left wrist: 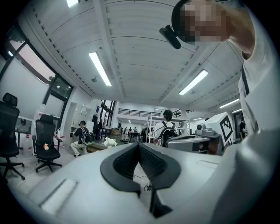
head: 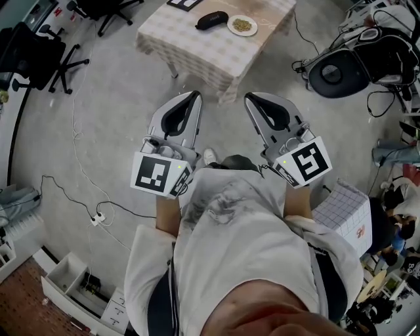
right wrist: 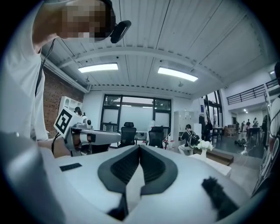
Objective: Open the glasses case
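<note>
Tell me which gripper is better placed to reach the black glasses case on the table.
Left, marginally. Both grippers are shut, empty and short of the table, but the left gripper lines up closer with the glasses case; the plate lies nearer the right gripper.

Left gripper (head: 195, 95) and right gripper (head: 249, 98) point forward, side by side; fingers (left wrist: 124, 164) pressed together, empty.

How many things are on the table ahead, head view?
3: the glasses case, a plate just beside it, and a dark-framed item cut off at the top edge. More may be hidden.
</note>
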`<state>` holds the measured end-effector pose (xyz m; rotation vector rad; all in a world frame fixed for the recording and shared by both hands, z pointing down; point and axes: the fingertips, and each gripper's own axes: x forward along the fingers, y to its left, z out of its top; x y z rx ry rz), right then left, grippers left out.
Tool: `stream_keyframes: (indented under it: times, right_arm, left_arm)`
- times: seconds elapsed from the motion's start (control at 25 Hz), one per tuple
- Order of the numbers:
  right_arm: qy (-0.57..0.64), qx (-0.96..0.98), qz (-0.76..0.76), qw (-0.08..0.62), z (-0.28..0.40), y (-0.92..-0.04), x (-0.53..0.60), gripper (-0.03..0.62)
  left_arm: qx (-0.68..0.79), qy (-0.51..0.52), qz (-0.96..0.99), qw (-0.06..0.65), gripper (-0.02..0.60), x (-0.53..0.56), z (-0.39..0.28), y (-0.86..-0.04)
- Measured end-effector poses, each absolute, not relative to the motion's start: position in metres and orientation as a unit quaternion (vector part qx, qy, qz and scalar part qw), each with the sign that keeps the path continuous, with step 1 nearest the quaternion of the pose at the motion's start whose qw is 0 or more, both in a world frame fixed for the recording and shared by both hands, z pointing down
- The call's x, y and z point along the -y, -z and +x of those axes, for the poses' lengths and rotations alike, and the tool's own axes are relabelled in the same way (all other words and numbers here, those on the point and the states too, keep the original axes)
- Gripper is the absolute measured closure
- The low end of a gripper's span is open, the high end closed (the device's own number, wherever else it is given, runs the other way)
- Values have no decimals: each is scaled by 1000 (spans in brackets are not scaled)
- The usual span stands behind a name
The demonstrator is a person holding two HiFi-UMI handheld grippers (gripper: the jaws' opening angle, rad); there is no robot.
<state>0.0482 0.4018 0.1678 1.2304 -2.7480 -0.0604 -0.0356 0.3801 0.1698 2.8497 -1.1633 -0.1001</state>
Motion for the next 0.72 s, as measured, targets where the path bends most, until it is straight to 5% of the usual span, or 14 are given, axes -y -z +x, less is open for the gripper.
stream_keyframes:
  times: [0.72]
  right_arm:
    - [2,921,382,75,68,-187,-280,577]
  left_arm:
    - [391,11,919,43,578,-262,-9,-187]
